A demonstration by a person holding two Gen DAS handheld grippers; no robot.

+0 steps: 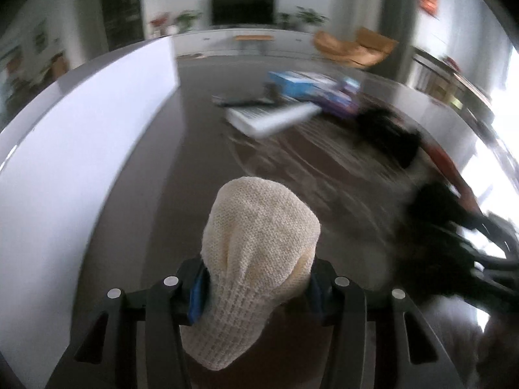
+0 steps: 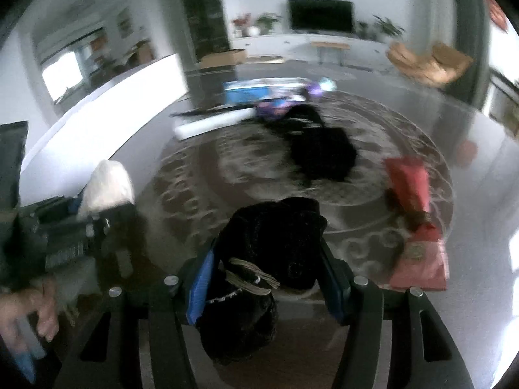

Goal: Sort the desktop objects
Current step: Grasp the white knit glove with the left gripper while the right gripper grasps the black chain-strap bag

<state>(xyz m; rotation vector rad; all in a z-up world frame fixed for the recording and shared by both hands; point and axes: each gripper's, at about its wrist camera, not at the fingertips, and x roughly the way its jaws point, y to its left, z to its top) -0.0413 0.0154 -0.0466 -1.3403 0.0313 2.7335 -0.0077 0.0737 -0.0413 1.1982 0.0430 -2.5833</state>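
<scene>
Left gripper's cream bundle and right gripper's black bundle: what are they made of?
The cream bundle looks like knitted yarn, matte: an open waffle weave shows. The black bundle looks like soft plush or velvet, faintly speckled, tied with tan cord; blur leaves this uncertain.

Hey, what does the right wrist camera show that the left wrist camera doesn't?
Only the right wrist view shows the red foil packets on the glass table and the right gripper clamping a black velvet pouch. Only the left wrist view shows the left gripper head-on. Both show its cream knitted pouch, the blue box and the television.
</scene>
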